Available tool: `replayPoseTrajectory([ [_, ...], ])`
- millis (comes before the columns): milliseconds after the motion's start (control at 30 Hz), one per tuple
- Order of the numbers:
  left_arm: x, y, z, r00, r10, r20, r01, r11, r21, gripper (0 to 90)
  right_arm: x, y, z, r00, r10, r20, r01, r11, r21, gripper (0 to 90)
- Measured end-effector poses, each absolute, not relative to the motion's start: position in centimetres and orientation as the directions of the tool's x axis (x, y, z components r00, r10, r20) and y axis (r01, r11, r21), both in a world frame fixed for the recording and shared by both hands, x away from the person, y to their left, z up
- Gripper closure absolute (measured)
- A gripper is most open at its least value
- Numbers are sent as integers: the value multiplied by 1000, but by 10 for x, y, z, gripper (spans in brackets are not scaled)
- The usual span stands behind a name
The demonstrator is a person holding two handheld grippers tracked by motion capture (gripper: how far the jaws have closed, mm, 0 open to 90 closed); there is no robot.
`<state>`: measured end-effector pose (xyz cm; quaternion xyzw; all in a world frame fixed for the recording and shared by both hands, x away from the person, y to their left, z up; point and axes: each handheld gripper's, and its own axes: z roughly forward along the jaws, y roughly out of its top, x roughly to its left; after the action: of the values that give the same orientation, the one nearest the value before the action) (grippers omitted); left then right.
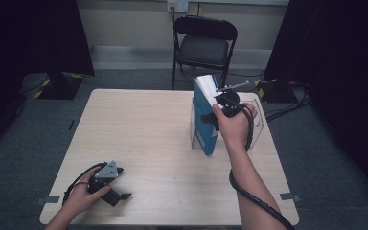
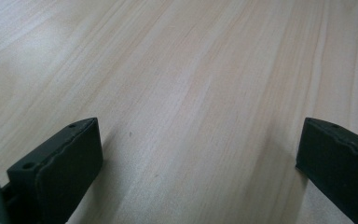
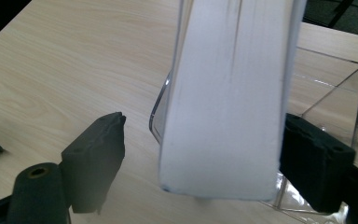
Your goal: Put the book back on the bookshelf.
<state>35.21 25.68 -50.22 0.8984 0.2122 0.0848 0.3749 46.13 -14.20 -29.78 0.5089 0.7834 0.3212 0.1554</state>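
Nearest to me, at the front left corner of the desk point(image 1: 163, 143), I have the left gripper point(image 1: 118, 194) lying low under my left hand point(image 1: 84, 194), its grey three-cornered plate up and its cable looping back toward my wrist. In the left gripper view its fingers point(image 2: 58, 170) stand wide apart with bare wood grain between them and nothing in the gap.

Farther along, my right forearm reaches up the right side of the desk with a black cable wound around it. My right hand point(image 1: 234, 125) carries the right gripper point(image 1: 210, 119) up against a thick blue book point(image 1: 204, 115) that stands upright on its end, white page block facing the right side.

In the right gripper view the book's white page edge point(image 3: 228, 102) fills the space between the fingers point(image 3: 95, 158). The finger on the right of that view sits just against the book's side; the one on the left is clearly off it, with desk showing in the gap. So the fingers are spread around the book, not clamped on it.

The book stands at the left end of a clear plastic holder point(image 1: 258, 115), whose transparent walls point(image 3: 349, 88) show beyond and beside it in the right gripper view.

Past the desk, a black folding chair point(image 1: 203, 45) stands on grey carpet before a pale wall.
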Motion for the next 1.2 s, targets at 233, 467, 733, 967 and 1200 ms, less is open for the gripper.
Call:
replayPoseTrajectory([
  [233, 352, 257, -502, 896, 445, -7, 317, -629, 710, 0, 457, -140, -296, -450, 887, 101, 702, 281, 654, 181],
  [467, 352, 257, -502, 896, 445, -7, 317, -629, 710, 0, 452, -141, -297, -470, 878, 92, 699, 306, 647, 180],
  [733, 351, 257, -502, 894, 449, -6, 320, -628, 709, 0, 443, -141, -299, -482, 872, 88, 684, 312, 660, 177],
  [967, 350, 256, -502, 893, 450, -6, 322, -629, 707, 0, 432, -145, -299, -487, 869, 86, 681, 316, 661, 179],
  [1200, 350, 257, -502, 895, 446, -10, 321, -628, 709, 0, 425, -149, -297, -497, 864, 85, 671, 320, 668, 180],
])
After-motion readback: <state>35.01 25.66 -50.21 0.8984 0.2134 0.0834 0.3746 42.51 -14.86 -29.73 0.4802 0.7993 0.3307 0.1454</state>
